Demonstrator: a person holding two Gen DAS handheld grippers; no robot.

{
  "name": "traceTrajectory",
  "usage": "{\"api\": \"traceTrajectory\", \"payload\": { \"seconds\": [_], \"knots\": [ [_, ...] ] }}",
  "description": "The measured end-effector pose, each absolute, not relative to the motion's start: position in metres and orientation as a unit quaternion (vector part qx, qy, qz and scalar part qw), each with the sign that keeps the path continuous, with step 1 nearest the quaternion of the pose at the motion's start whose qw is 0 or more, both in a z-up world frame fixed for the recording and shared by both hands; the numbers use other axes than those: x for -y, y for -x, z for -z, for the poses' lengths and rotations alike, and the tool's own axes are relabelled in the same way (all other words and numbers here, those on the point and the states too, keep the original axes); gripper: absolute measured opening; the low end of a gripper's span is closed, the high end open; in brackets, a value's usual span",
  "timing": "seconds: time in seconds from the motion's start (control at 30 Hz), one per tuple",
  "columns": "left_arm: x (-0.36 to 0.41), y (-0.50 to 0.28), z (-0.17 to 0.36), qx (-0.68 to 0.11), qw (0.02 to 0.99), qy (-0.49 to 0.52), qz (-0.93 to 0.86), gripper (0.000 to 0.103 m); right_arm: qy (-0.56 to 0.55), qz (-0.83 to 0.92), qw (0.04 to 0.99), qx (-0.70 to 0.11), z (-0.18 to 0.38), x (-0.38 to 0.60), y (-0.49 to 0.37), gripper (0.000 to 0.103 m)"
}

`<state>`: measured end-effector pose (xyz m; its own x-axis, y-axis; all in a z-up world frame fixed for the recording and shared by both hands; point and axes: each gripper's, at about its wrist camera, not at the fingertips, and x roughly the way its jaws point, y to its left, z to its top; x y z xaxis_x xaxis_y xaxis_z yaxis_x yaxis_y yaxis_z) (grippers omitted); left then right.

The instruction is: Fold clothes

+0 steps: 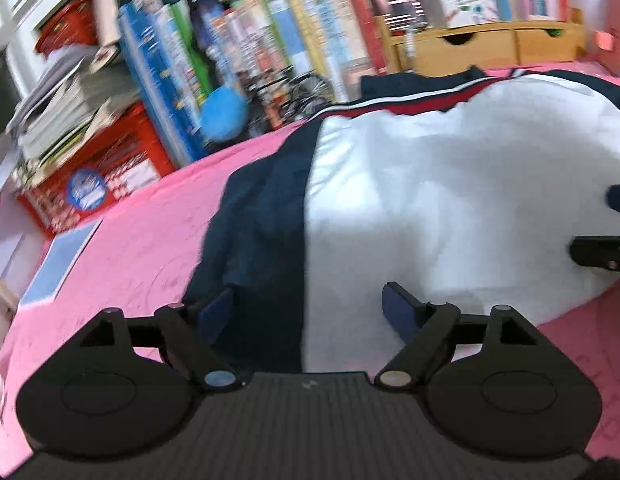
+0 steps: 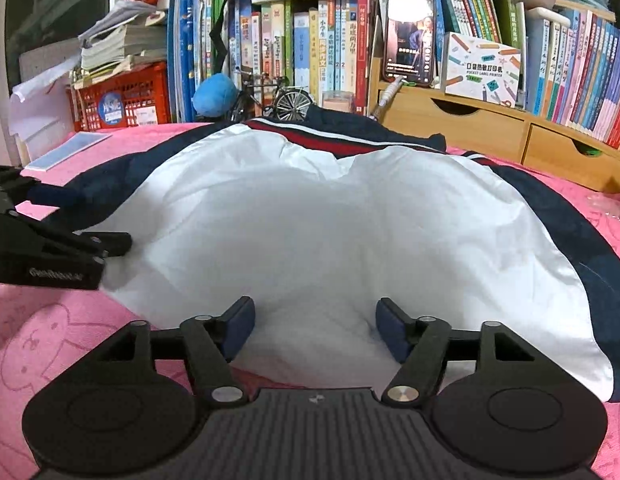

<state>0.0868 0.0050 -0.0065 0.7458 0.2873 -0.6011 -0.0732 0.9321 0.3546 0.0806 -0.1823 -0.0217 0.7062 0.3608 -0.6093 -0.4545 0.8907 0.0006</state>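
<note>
A navy jacket with a white lining (image 2: 330,224) lies spread on the pink sheet (image 2: 50,340), lining up, with a red and white stripe near its far edge. My right gripper (image 2: 315,326) is open over the lining's near hem, nothing between its fingers. My left gripper (image 1: 308,314) is also open, straddling the seam between the white lining (image 1: 450,200) and the navy sleeve side (image 1: 262,216). In the right wrist view the left gripper (image 2: 70,248) shows at the left edge, resting at the garment's left border. The right gripper (image 1: 602,252) appears at the right edge of the left wrist view.
Behind the sheet stands a packed bookshelf (image 2: 310,48) with a red crate (image 2: 122,96), a phone (image 2: 410,36), a small bicycle model (image 2: 274,98) and wooden drawers (image 2: 490,128). A blue-white card (image 2: 70,150) lies at the far left of the sheet.
</note>
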Motion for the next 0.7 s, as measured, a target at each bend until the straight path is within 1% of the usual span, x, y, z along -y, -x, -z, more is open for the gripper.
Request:
{"api": "traceTrajectory", "payload": {
  "seconds": [0.07, 0.13, 0.2, 0.27, 0.37, 0.43, 0.53, 0.6, 0.67, 0.7],
  "knots": [
    [-0.013, -0.083, 0.009, -0.340, 0.918, -0.162, -0.125, 0.083, 0.078, -0.222, 0.920, -0.313, 0.022, 0.182, -0.081, 0.074],
    [-0.022, -0.079, 0.009, -0.331, 0.913, -0.175, -0.163, 0.083, 0.081, -0.219, 0.920, -0.314, 0.022, 0.181, -0.080, 0.079],
    [-0.032, -0.072, 0.002, -0.324, 0.916, -0.152, -0.183, 0.082, 0.082, -0.207, 0.922, -0.317, 0.022, 0.181, -0.081, 0.091],
    [-0.038, -0.066, -0.008, -0.317, 0.926, -0.108, -0.172, 0.081, 0.073, -0.200, 0.921, -0.326, 0.022, 0.183, -0.084, 0.097],
    [-0.029, -0.059, -0.023, -0.295, 0.948, -0.052, -0.112, 0.081, 0.072, -0.199, 0.921, -0.327, 0.023, 0.184, -0.085, 0.098],
    [-0.013, -0.064, -0.023, -0.292, 0.952, -0.040, -0.078, 0.081, 0.074, -0.198, 0.921, -0.327, 0.023, 0.183, -0.085, 0.098],
    [0.015, -0.077, -0.012, -0.302, 0.950, -0.058, -0.057, 0.081, 0.072, -0.197, 0.921, -0.330, 0.024, 0.184, -0.086, 0.098],
    [0.025, -0.087, 0.002, -0.323, 0.941, -0.083, -0.059, 0.081, 0.071, -0.195, 0.920, -0.331, 0.024, 0.184, -0.087, 0.101],
    [0.025, -0.091, 0.013, -0.327, 0.938, -0.097, -0.063, 0.086, 0.070, -0.194, 0.920, -0.334, 0.025, 0.184, -0.088, 0.103],
    [0.024, -0.092, 0.015, -0.328, 0.937, -0.099, -0.065, 0.092, 0.068, -0.195, 0.920, -0.334, 0.024, 0.185, -0.088, 0.103]
  ]
}}
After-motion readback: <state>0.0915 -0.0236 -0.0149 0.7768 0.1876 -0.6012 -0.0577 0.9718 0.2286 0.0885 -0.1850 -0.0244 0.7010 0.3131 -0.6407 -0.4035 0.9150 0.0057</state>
